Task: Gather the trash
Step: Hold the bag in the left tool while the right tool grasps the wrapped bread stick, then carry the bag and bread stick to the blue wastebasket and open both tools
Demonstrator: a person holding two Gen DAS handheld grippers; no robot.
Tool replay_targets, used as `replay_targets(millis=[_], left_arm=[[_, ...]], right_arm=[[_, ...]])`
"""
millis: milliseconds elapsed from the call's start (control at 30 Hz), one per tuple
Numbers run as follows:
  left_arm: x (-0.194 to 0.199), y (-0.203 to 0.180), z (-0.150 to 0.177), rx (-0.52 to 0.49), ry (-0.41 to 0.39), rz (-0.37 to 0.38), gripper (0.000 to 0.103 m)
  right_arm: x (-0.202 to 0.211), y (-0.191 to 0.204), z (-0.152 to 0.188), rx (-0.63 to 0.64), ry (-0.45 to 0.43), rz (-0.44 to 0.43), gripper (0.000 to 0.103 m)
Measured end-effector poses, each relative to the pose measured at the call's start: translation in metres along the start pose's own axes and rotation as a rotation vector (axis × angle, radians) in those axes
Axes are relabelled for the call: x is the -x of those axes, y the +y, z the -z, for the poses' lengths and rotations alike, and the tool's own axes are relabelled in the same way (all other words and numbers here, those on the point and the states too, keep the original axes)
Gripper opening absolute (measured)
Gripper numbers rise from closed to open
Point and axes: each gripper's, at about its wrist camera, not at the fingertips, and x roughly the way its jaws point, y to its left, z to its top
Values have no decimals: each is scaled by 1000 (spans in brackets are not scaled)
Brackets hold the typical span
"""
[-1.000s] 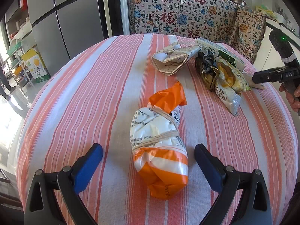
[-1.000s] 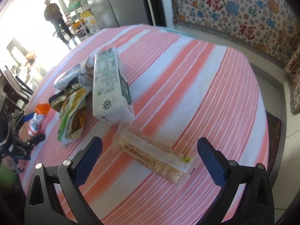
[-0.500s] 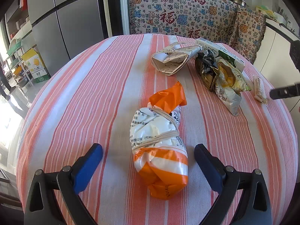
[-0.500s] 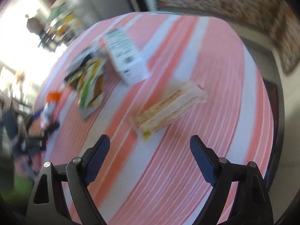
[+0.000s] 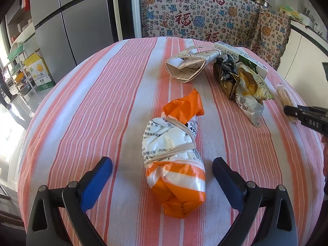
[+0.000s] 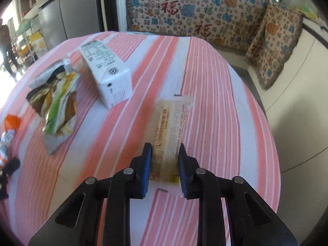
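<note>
My right gripper [image 6: 165, 150] is shut on the near end of a long clear biscuit wrapper [image 6: 172, 127] that lies on the striped round table [image 6: 215, 82]. The wrapper also shows at the right edge of the left wrist view [image 5: 284, 94], with the right gripper [image 5: 291, 110] on it. My left gripper [image 5: 162, 170] is open, its blue pads on either side of an orange and white tied plastic bag [image 5: 174, 155] on the table, not touching it.
A white milk carton [image 6: 106, 73], crumpled snack bags [image 6: 55, 104] and a folded paper bag [image 5: 188, 65] lie at the far side of the table. A patterned cloth-covered sofa [image 5: 205, 18] and a grey fridge [image 5: 71, 24] stand behind the table.
My right gripper swung round to line up with the biscuit wrapper, moved in and shut on its near end. My left gripper has stayed still and open around the orange bag.
</note>
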Motion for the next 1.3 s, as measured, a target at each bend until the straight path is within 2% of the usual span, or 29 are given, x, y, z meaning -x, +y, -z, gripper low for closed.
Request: replay_targets(millis=[100,233,300,367,433,600,700,833,900,933,1000,1067,1100,1133,1200,1233,1300], left_arm=[[0,0,0,1,-2,1,100],[0,1,0,2,-2,2,100],[1,0,-1,-8,0,13,100],[4,3,0,-31,1,64,100],[10,10,2,-59,2,142,100],[26,25,3,-41,2,263,100],[24,15,-5,-55,16,254,100],[17,2,-17,-98,14,125,99],[13,4,-22,-89,16,130,99],[11,5,-24,-76,26,139,99],[6,6,-26,-64,53,144,91],[-2,5,-26,-67,89,130,61],[-3,5,-26,-66,95,124,55],[-2,5,-26,-68,85,110,42],[1,10,-23,-46,87,132,42],[3,11,-22,-30,83,147,42],[10,9,-18,-20,70,161,41]], right_arm=[[19,15,26,65,-21,-131,24],[32,18,53,80,-39,-187,26],[36,14,56,71,-24,-215,33],[41,8,55,65,13,-222,58],[48,7,60,80,45,-222,64],[59,5,54,77,117,-208,70],[59,8,42,58,146,-197,71],[47,15,30,54,200,-135,72],[44,17,28,48,207,-134,72],[43,18,27,47,208,-130,70],[41,19,26,39,201,-124,69],[40,19,24,22,183,-137,59],[39,18,24,14,177,-147,54],[38,17,24,6,179,-154,46],[36,14,27,-11,195,-179,33],[38,12,29,-11,193,-185,19],[49,9,32,-16,159,-177,17]])
